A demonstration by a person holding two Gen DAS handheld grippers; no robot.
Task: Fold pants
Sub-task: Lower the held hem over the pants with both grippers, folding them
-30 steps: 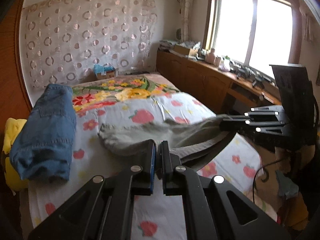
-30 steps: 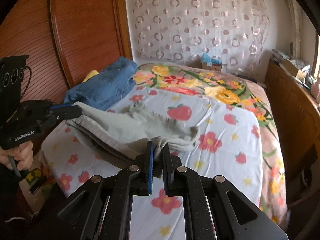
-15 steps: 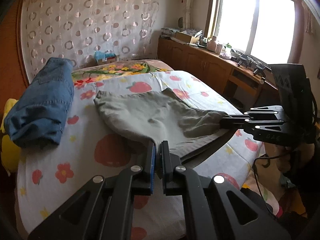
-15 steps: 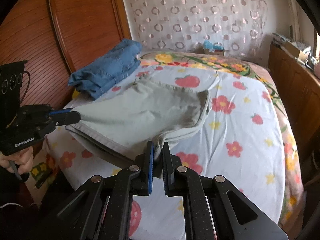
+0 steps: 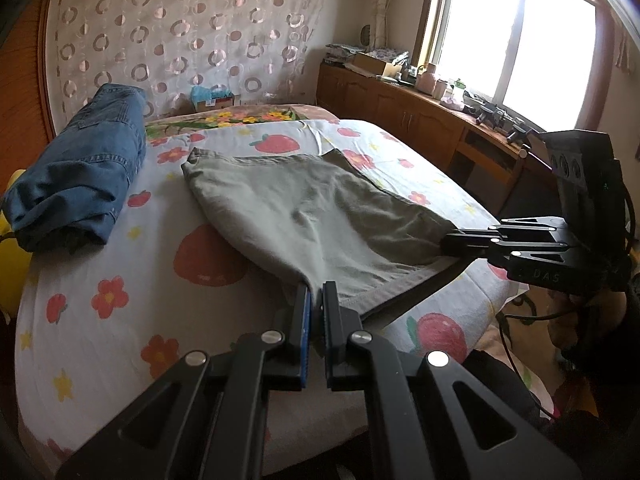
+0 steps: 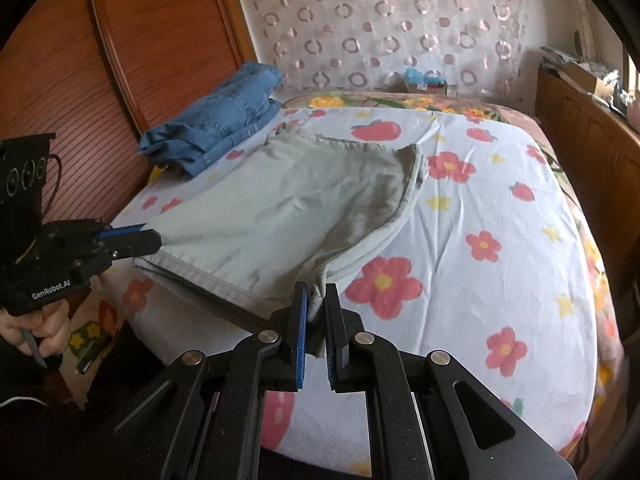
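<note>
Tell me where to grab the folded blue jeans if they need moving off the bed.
Grip the folded blue jeans at their near, thick rolled end, where the layers stack into one bulky edge. Come from the bed's foot side, low and along the bedsheet: the headboard closes off their outer side, and the khaki pants lie on the inner side, pinched by both the left gripper and right gripper.

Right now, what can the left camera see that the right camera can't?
Only the left wrist view shows the bright window and the long wooden counter under it. Only the right wrist view shows the wooden headboard and a hand holding the left gripper. Both show the grey pants pinched at two corners, the left gripper on one and the right gripper on the other, plus the folded jeans, the flowery bed and the spotted curtain.
</note>
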